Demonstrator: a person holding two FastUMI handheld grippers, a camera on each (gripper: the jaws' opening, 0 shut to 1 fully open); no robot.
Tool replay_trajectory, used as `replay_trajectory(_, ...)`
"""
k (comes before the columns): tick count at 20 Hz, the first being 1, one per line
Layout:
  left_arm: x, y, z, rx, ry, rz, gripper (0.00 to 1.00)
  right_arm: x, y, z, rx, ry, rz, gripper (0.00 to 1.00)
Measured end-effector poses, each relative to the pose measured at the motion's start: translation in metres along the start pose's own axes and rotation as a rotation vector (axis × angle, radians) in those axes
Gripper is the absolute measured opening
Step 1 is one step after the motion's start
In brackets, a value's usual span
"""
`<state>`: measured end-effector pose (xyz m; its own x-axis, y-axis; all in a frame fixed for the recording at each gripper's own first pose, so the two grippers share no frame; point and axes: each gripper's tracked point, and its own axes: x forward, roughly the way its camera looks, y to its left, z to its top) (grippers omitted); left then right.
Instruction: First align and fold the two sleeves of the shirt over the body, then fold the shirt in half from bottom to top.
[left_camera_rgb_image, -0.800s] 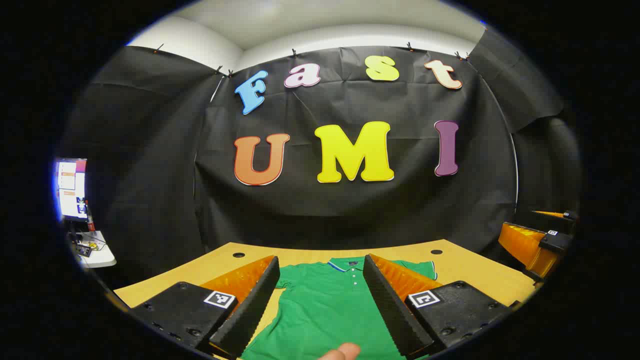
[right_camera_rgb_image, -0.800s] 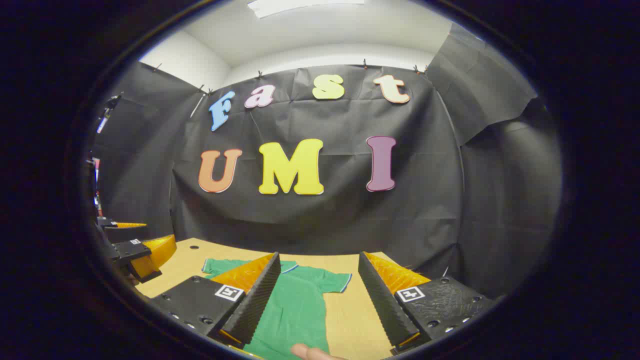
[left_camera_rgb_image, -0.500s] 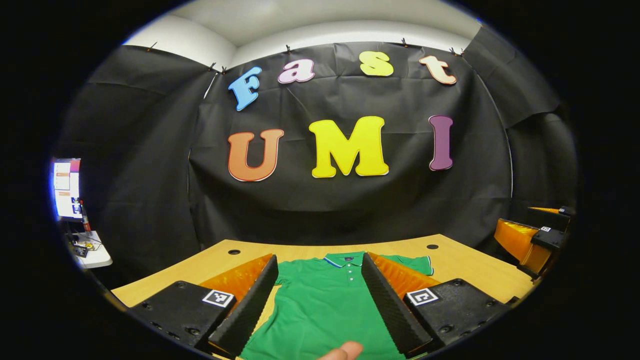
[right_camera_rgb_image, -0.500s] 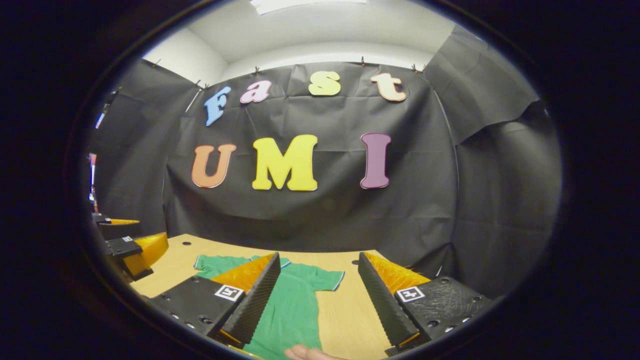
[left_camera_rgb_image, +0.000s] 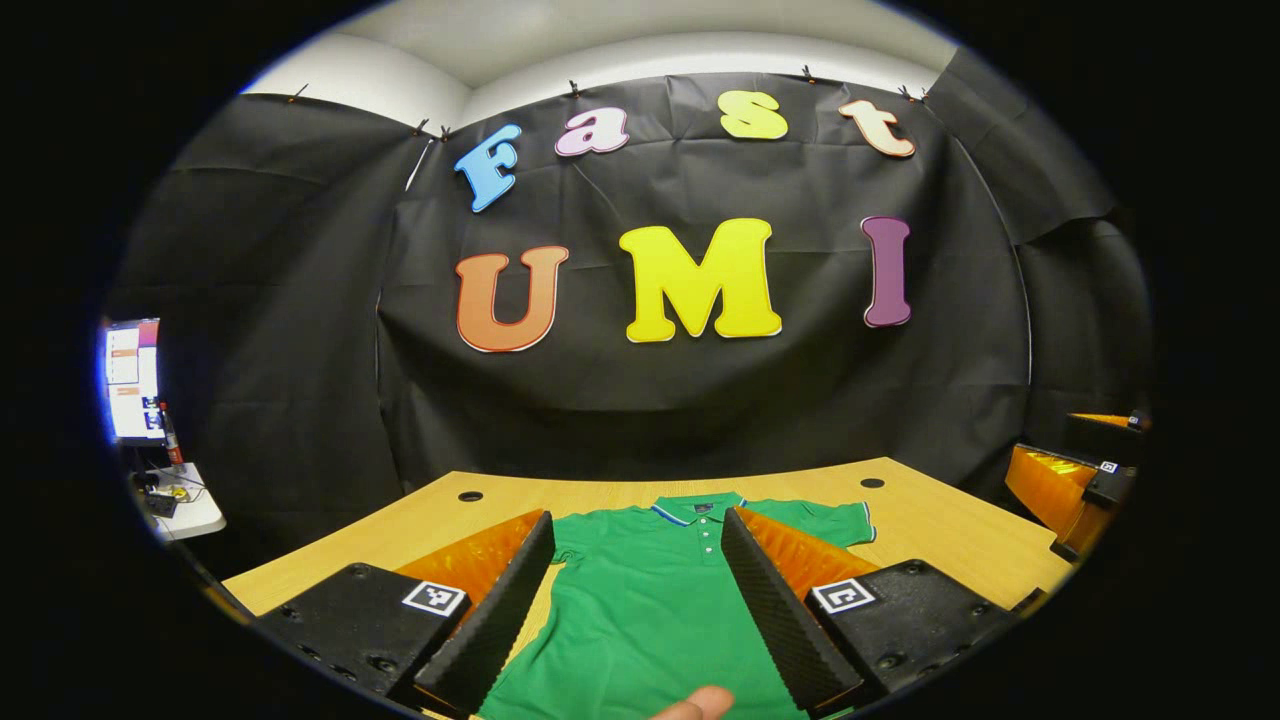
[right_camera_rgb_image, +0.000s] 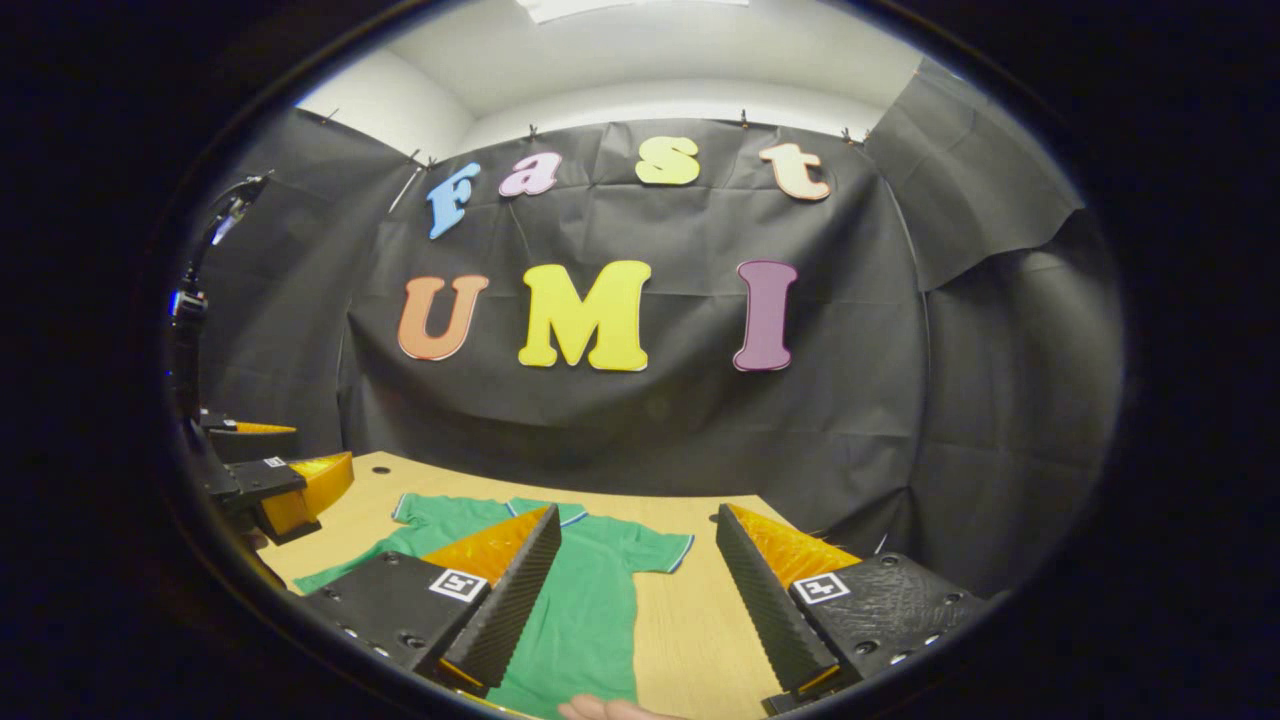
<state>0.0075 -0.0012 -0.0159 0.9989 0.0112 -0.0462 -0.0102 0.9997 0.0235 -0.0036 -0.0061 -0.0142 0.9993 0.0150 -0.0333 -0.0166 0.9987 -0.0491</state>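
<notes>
I hold my left gripper (left_camera_rgb_image: 635, 590) above the near edge of the wooden table (left_camera_rgb_image: 940, 535), its jaws spread wide and empty. Between them lies the green polo shirt (left_camera_rgb_image: 650, 610), flat, collar at the far end, both sleeves out. My fingertip (left_camera_rgb_image: 700, 703) shows at the near edge. My right gripper (left_camera_rgb_image: 1075, 485) hangs far right.
</notes>
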Motion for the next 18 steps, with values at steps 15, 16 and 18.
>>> replay_trajectory(15, 0.018, -0.006, -0.019, 0.03, 0.038, 0.007, 1.0, 0.203, -0.053, -0.113, 0.032, 0.292, -0.056, 0.95)
replay_trajectory(16, 0.02, -0.005, -0.021, 0.027, 0.042, 0.01, 1.0, 0.225, -0.057, -0.132, 0.025, 0.34, -0.071, 0.95)
replay_trajectory(18, 0.023, -0.003, -0.024, 0.024, 0.048, 0.018, 1.0, 0.26, -0.066, -0.161, -0.048, 0.399, -0.095, 0.95)
